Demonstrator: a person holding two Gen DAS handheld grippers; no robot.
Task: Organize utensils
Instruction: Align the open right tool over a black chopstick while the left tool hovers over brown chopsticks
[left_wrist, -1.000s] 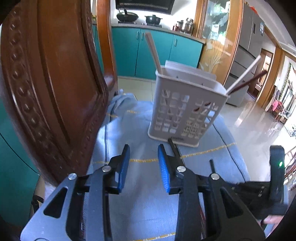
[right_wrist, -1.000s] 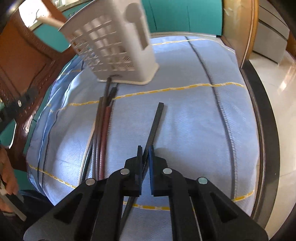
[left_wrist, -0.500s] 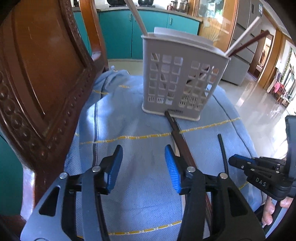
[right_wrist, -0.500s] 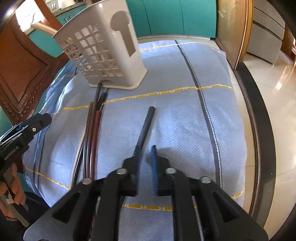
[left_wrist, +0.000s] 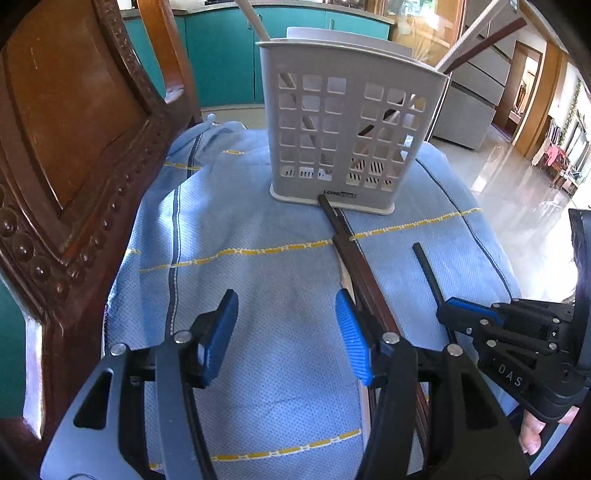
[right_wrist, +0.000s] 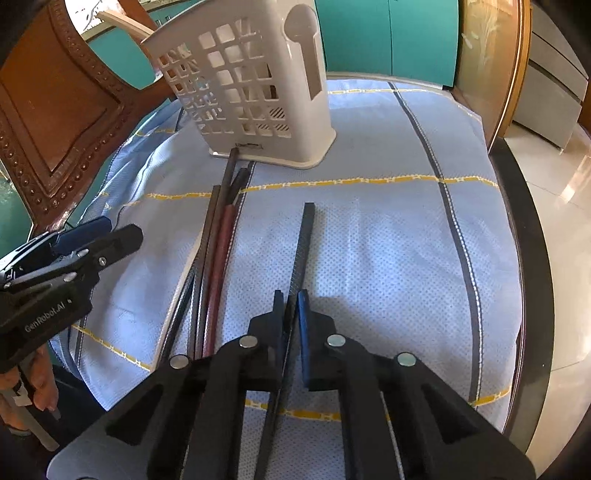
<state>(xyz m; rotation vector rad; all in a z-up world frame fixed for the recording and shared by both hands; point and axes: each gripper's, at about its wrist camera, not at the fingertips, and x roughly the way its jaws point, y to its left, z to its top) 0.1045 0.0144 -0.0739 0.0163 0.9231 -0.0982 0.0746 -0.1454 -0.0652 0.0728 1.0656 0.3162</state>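
Black chopstick (right_wrist: 303, 251) pinched in right claw (right_wrist: 291, 314), axis running ahead toward basket (right_wrist: 255, 85) | left claw (left_wrist: 288, 332) opening, empty, bundle (left_wrist: 364, 280) just right

One white slotted utensil basket (right_wrist: 258, 88) is standing on one blue cloth (right_wrist: 388, 240), three chopsticks (left_wrist: 476, 42) are sticking out of its top, one black chopstick (right_wrist: 301, 251) is lying apart, and a bundle (right_wrist: 216, 258) of roughly five is lying beside it.
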